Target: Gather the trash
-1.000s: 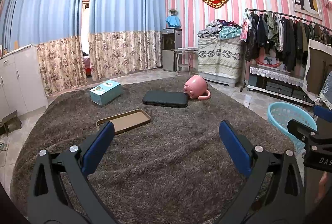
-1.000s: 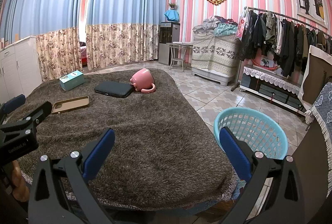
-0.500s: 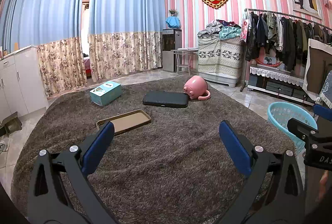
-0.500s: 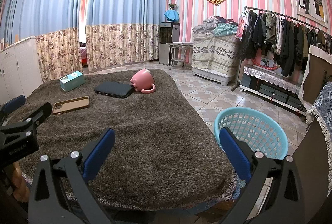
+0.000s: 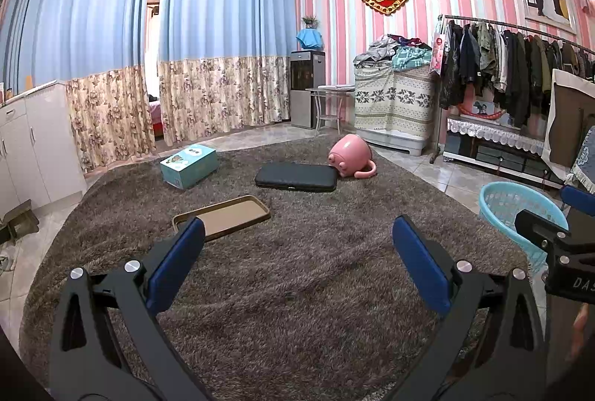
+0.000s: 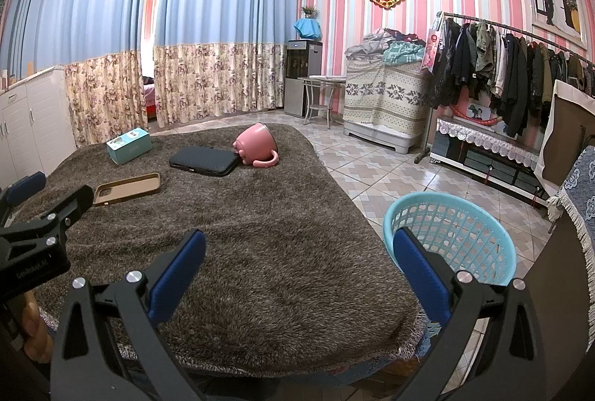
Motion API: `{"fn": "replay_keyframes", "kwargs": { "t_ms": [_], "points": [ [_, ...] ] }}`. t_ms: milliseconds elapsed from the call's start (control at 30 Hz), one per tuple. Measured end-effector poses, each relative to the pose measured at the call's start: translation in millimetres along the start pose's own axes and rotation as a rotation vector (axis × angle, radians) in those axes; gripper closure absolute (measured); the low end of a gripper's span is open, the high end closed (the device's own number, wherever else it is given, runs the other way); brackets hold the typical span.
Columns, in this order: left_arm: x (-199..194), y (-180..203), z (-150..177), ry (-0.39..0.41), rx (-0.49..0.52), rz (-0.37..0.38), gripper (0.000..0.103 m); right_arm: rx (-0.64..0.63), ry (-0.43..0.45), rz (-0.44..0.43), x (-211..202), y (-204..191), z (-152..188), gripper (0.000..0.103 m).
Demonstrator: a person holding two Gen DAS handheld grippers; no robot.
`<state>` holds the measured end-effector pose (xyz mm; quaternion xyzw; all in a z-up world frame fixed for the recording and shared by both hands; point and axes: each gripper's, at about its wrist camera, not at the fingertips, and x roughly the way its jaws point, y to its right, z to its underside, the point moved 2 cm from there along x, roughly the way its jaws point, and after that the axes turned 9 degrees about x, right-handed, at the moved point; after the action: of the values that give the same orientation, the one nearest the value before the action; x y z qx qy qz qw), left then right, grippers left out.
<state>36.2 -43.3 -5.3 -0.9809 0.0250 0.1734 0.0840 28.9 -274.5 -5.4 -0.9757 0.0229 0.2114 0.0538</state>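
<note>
Both my left tongs (image 5: 297,254) and right tongs (image 6: 297,256) are spread wide with nothing in them, while the teal box (image 5: 189,165), brown phone case (image 5: 222,217), black pouch (image 5: 296,177) and tipped pink mug (image 5: 350,155) lie on the far half of the fur-covered desk (image 5: 297,289), and the blue basket (image 6: 452,237) stands on the floor off its right edge. I expect the box to be light and crushable, so I'd pinch across its short sides. The case looks thin and flat, so I'd take a raised edge, and the mug seems heavier and slick, safest by its rim.
</note>
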Motion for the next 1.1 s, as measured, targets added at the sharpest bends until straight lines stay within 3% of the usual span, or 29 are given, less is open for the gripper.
{"fn": "replay_keyframes", "kwargs": {
  "t_ms": [1100],
  "points": [
    [1.3, -2.9, 0.7, 0.004, 0.003, -0.001, 0.005, 0.0, -0.001, 0.0, -0.2, 0.8, -0.4, 0.004]
  ]
}}
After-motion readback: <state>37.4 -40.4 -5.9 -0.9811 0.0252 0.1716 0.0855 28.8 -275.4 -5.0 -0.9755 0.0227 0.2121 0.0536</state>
